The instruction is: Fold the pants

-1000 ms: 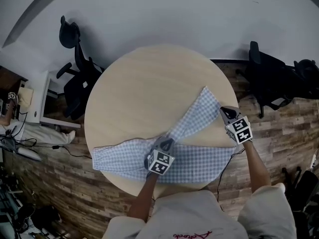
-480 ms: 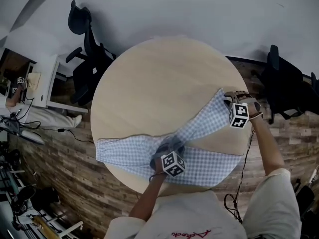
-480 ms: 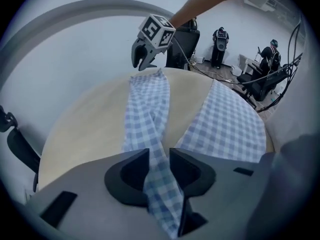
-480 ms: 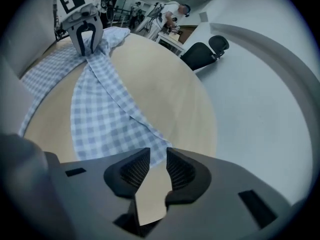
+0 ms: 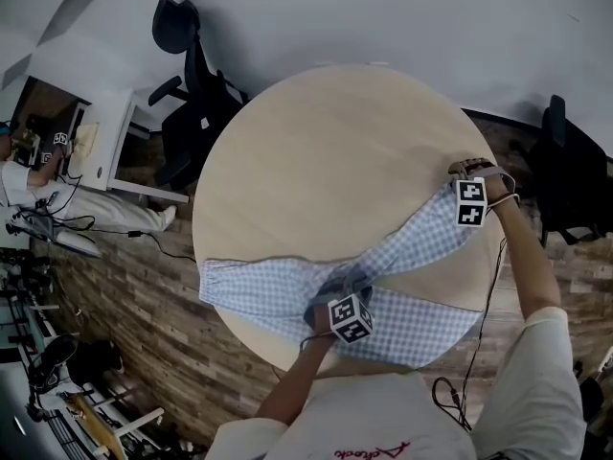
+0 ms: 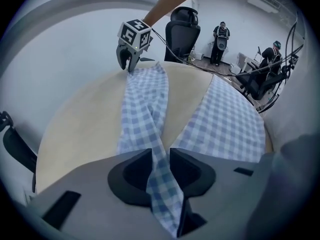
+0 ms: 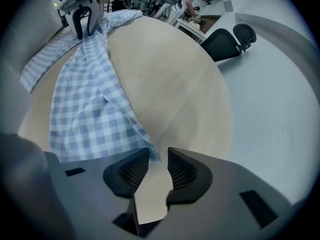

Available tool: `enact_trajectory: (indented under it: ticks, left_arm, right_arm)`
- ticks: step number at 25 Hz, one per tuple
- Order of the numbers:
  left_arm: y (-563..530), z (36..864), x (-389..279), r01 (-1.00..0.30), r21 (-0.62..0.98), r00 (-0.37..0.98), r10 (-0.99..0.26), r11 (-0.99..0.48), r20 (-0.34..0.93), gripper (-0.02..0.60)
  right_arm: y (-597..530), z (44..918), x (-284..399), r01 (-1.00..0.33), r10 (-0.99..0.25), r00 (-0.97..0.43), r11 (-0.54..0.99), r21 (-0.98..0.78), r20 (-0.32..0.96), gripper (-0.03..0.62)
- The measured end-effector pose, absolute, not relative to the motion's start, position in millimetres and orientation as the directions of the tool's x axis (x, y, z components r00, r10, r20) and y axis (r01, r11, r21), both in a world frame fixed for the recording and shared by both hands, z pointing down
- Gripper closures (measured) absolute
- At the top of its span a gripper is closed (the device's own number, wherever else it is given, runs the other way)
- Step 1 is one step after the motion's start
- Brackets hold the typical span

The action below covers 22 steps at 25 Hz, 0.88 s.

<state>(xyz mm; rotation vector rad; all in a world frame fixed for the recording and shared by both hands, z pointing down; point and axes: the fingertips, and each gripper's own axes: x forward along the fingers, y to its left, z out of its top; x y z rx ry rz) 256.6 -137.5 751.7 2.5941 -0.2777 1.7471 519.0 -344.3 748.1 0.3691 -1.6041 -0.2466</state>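
Pants of blue-and-white checked cloth are seen in the head view spread along the near edge of the round, pale wooden worktop, with one leg laid diagonally toward the far right rim. The left tool is set at the crotch end of that leg and the right tool at its cuff, so the leg's long axis runs from one tool to the other. The flat leg, out to the left, is nearer the left tool. Jaw spacing cannot be read from here.

In the left gripper view, the left tool is shown with jaws that have just been opening to a middling gap. A twisted strand of the pants lies loosely between them. The right tool is seen at the far cuff.

In the right gripper view, the right tool is shown wide, its jaws having just been opening. Bare worktop is seen between them, and the cuff's corner lies just beside the pad at the picture's left. Any regrasp is judged to call for a small shift toward that corner.
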Motion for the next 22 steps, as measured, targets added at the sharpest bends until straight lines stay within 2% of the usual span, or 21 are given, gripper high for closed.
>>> enact_trajectory:
  ticks: [2,5,6,17,22]
  left_arm:
    - [-137.5,750.1,256.9,-0.14,-0.096,0.37,-0.142,-0.985,0.918,0.484]
    - [-139.9,746.9,256.7,-0.137,-0.099,0.372,-0.144,-0.986,0.917,0.519]
    - [-141.4,745.3,255.6,-0.139,-0.103,0.373,-0.148,-0.985,0.916,0.526]
    - [-146.3,714.4,241.8,-0.152,-0.195,0.406,-0.241,-0.969,0.881,0.548]
    - [-125.3,729.7,236.6,-0.071,-0.245,0.356,-0.254,-0.967,0.899,0.543]
  right_arm:
    - [-344.9,752.7,517.7,-0.09,-0.337,-0.043,0.939,0.332,0.941,0.469]
    - [-342.3,753.5,515.7,-0.079,-0.305,-0.051,0.951,0.301,0.951,0.553]
    - [-342.0,751.6,514.2,-0.077,-0.312,-0.057,0.949,0.307,0.948,0.559]
    - [-318.4,668.5,542.3,-0.177,-0.512,-0.079,0.852,0.493,0.855,0.559]
    - [-288.9,626.6,539.5,-0.191,-0.569,-0.064,0.813,0.55,0.82,0.559]
